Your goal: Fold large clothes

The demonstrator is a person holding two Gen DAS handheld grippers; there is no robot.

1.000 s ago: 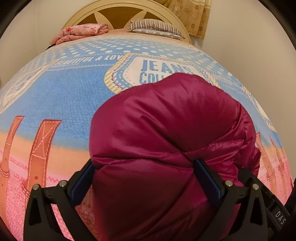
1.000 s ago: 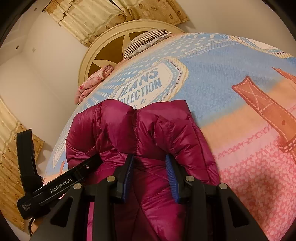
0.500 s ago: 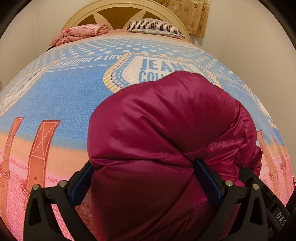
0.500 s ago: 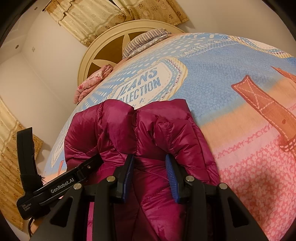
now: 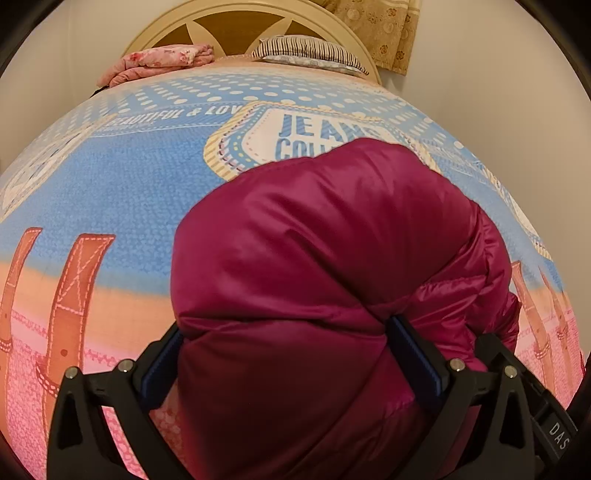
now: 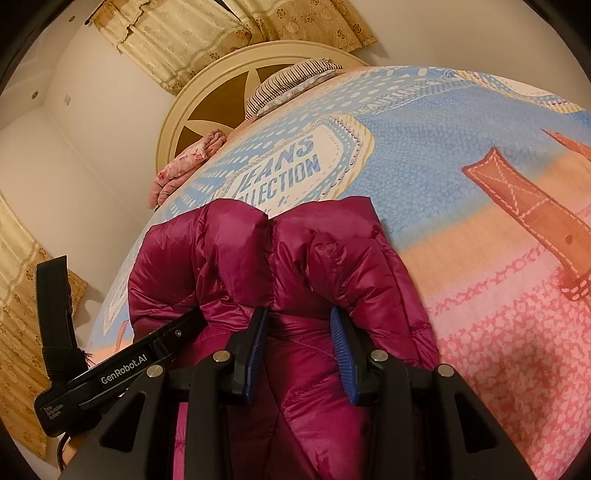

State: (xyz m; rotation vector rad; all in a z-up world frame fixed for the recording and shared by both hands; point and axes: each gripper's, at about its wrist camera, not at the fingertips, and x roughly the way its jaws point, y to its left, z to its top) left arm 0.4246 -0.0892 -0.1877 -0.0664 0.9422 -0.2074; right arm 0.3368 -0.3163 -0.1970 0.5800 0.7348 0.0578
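Left tongs [image 5: 288, 354]: you have them spread wide, with a thick puffy fold of the jacket [image 5: 325, 258] filling the gap and pressing against both blue pads; the bulge rises well above the fingers and hides most of what lies ahead.
Right tongs [image 6: 299, 347]: you hold them partly closed around a narrower bunch of the jacket [image 6: 280, 258]; the cloth runs between the two ribbed blue pads, though you cannot tell how firmly it is pinched.
Jacket: magenta, quilted and shiny, heaped in a bundle on the bed near its foot end, with both tongs at its near edge. From the right wrist view its far edge shows two rounded lobes with a seam between them.
Bed cover [image 5: 122, 192]: blue in the middle with a printed badge [image 6: 295, 166] reading "JEANS COLLECTION", turning orange and then pink toward you, with brown strap shapes printed on it. The jacket overlaps the lower edge of the badge.
Head of bed: a round cream headboard [image 5: 236, 22], a striped pillow [image 5: 306, 51] and a folded pink flowered cloth [image 5: 162, 61] lying side by side in front of it.
Walls: pale, with patterned yellow curtains [image 6: 177, 29] hanging behind the headboard.
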